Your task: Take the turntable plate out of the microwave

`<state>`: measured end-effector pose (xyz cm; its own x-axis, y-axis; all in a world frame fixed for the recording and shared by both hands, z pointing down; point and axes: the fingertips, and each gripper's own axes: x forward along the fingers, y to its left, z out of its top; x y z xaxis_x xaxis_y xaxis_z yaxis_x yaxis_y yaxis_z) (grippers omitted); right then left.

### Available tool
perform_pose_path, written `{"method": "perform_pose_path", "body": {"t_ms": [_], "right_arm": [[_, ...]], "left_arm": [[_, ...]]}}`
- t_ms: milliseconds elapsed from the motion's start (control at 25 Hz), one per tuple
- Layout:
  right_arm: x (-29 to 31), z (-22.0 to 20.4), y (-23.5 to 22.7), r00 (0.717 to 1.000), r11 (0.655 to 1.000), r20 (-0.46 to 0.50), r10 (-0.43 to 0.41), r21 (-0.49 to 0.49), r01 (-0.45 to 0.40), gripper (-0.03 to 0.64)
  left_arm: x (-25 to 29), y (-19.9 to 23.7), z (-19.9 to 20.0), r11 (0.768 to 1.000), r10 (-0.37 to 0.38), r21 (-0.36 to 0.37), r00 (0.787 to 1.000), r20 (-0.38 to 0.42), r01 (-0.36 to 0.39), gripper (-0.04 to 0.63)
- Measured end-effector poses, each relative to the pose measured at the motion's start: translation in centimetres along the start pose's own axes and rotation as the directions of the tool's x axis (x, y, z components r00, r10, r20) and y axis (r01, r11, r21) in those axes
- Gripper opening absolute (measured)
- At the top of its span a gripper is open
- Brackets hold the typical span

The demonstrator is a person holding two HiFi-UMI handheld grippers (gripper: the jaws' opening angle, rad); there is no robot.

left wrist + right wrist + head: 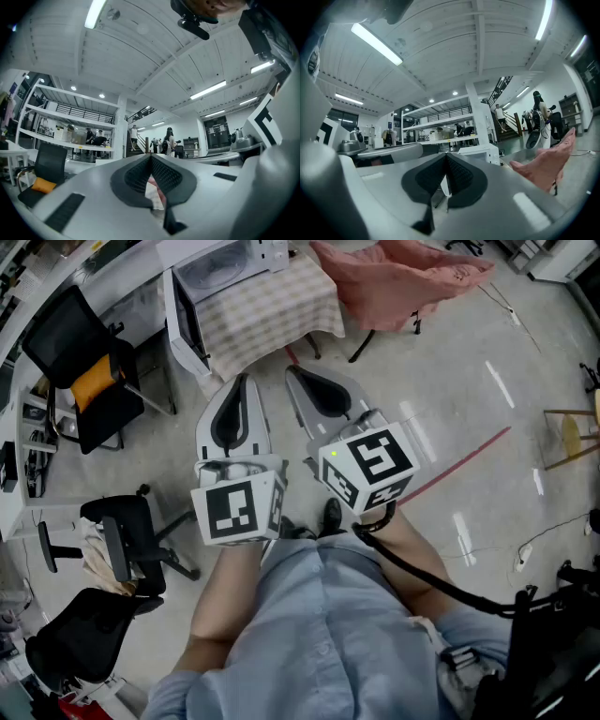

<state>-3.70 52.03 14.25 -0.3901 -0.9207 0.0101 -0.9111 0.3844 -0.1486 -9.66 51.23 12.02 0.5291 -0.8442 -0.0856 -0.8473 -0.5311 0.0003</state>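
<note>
Close against the person's pale-blue shirt (319, 615), the left tongs (151, 157) and the right tongs (446, 156) are held level side by side, each with its jaws closed tip to tip and nothing between them. Both point across bare floor (450, 427) toward the white microwave (220, 273) on the counter (281, 310) under a checked cloth, well apart from the tongs. No turntable plate shows in any view; presumably it sits inside the microwave, and I cannot tell whether the door is open. I judge the task barely begun, at the approach. Next comes closing that gap, getting the door open if needed, then parting one pair of jaws for the plate's rim.
</note>
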Motion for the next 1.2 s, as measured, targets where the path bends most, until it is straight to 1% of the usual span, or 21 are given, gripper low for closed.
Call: {"method": "perform_pose_path", "body": {"t_ms": [200,440,600,840,1000,1200], "right_arm": [[-0.3,0.0,-0.9,1.000,1.000,0.000,0.006,0.003,-0.006,0.000],[-1.0,0.0,-2.7,1.000,0.999,0.011,0.012,0.030,-0.012,0.000],[-1.5,0.3,-4.2,0.999,0.996,0.024,0.049,0.071,-0.050,0.002],[-2.4,-0.1,-6.2,0.996,0.994,0.012,0.083,0.076,-0.084,0.002],[-2.5,-0.4,-7.0,0.995,0.991,-0.010,0.101,0.084,-0.100,0.002],[-1.6,-1.1,-7.8,0.995,0.989,-0.027,0.094,0.114,-0.091,0.002]], "left_arm": [[0.7,-1.0,-0.2,1.000,-0.001,0.004,1.000,-0.005,0.001,0.008],[1.7,-2.8,-0.6,1.000,-0.004,0.017,1.000,-0.015,0.004,0.007],[2.8,-4.4,-0.5,1.000,0.002,0.028,1.000,-0.017,-0.002,0.008],[3.7,-6.8,-0.7,0.999,0.021,0.040,1.000,-0.012,-0.020,0.008],[4.8,-7.5,-1.2,0.999,0.024,0.043,0.999,-0.023,-0.023,0.007],[5.5,-6.9,-1.6,0.999,0.033,0.044,0.998,-0.047,-0.031,0.007]]}}
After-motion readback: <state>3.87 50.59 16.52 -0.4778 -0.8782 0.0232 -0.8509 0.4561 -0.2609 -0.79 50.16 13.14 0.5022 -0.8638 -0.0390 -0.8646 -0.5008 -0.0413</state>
